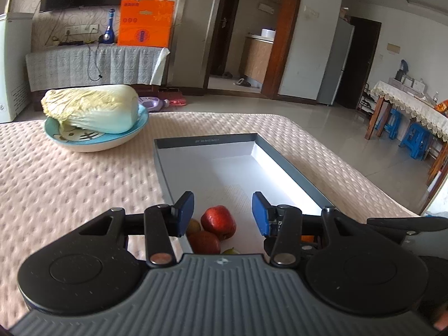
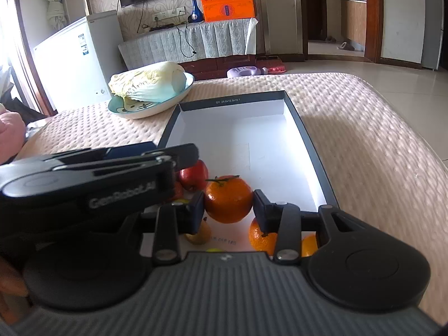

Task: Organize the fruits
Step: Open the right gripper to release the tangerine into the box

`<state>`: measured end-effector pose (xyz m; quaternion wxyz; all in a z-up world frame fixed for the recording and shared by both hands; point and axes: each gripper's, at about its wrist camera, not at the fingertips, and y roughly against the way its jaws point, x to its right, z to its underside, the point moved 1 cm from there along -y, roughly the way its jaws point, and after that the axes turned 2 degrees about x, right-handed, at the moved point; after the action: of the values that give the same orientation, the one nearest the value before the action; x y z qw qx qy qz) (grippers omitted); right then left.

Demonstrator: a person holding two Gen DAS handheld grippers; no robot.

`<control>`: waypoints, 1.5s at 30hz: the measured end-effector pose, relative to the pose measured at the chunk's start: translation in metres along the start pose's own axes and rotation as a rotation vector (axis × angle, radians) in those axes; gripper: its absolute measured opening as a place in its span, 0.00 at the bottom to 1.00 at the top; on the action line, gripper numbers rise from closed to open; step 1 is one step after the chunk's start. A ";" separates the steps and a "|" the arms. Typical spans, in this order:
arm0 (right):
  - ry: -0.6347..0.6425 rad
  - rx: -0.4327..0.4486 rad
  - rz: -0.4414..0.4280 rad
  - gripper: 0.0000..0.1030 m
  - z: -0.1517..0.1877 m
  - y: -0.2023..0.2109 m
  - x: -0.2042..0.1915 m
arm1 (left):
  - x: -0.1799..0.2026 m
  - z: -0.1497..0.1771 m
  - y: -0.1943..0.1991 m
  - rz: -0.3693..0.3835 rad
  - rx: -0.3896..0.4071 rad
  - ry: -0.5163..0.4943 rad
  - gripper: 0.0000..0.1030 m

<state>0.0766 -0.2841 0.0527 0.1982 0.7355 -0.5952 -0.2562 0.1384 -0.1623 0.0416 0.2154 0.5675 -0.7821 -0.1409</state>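
Right gripper is clamping an orange, its blue pads pressing the fruit at 9 and 3 o'clock; the stem and a small leaf are showing at the fruit's 12 o'clock. Left gripper is standing partly open with nothing between its pads, hovering over the near end of the box. From the right wrist view its black body is crossing in from 9 o'clock, covering part of the fruit pile.

Box: shallow, dark-rimmed, white inside, lying on a pink dimpled cover. Its far half is sitting bare.

Fruit is clustering at the near end of the box:
- a red apple directly below the left gripper's gap, a second red fruit touching it at 7 o'clock
- a brownish fruit just beside the apple at 9 o'clock, mostly hidden by the left pad
- a second orange at 5 o'clock of the held one, partly behind the right pad
- a yellowish fruit at 7 o'clock of the held orange; kind cannot be told

At 10 o'clock of the box, apart from it, a blue plate is carrying a napa cabbage.
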 end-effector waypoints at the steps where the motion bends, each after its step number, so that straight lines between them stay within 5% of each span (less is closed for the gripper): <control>1: -0.004 0.000 -0.003 0.40 0.000 0.000 0.000 | 0.000 0.000 0.004 -0.003 0.006 0.004 0.51; 11: -0.065 0.011 0.018 0.40 0.000 0.005 0.016 | 0.007 0.004 0.041 -0.021 0.047 0.012 0.50; 32: -0.073 0.001 0.016 0.40 0.001 0.007 0.017 | 0.043 0.042 0.120 0.024 0.036 -0.152 0.53; 45: -0.075 0.018 0.030 0.40 0.002 0.005 0.010 | 0.047 0.051 0.116 0.008 0.015 -0.143 0.53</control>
<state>0.0729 -0.2952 0.0526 0.1730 0.7182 -0.6152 -0.2752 0.0051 -0.1713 0.0591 0.1553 0.5542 -0.7989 -0.1746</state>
